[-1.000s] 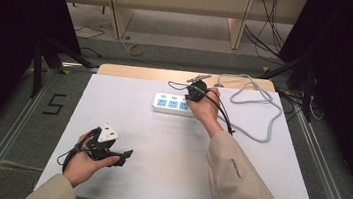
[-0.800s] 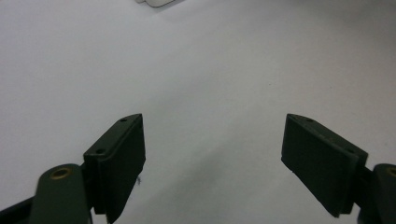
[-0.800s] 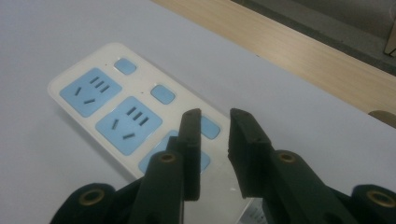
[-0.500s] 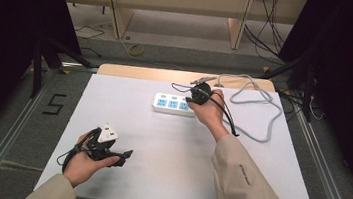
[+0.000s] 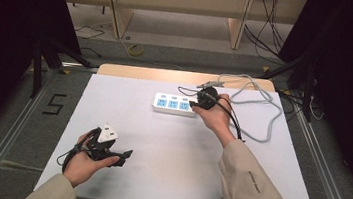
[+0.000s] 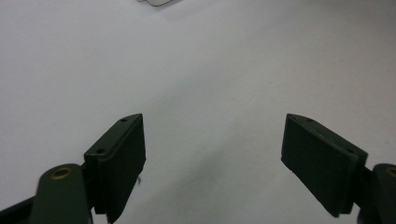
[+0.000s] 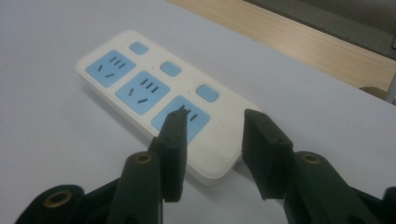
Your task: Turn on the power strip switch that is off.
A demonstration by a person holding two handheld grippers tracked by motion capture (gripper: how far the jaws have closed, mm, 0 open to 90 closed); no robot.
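Now my left gripper (image 5: 125,152) sits low on the white table (image 5: 166,169), jaws spread wide with nothing between; my right gripper (image 7: 212,140) has just been opening, empty, over the power strip's (image 7: 154,98) near end, by the table's far edge

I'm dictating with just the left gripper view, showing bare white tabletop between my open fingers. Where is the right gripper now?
Observer: The right gripper is at the right end of the white three-socket power strip with blue faces.
Operator: Gripping it?
Observer: No. In the right gripper view its fingers have just been opening; the strip's end lies beyond the gap, unpressed.
Operator: And the cord?
Observer: The grey cord loops on the table, right of the strip.
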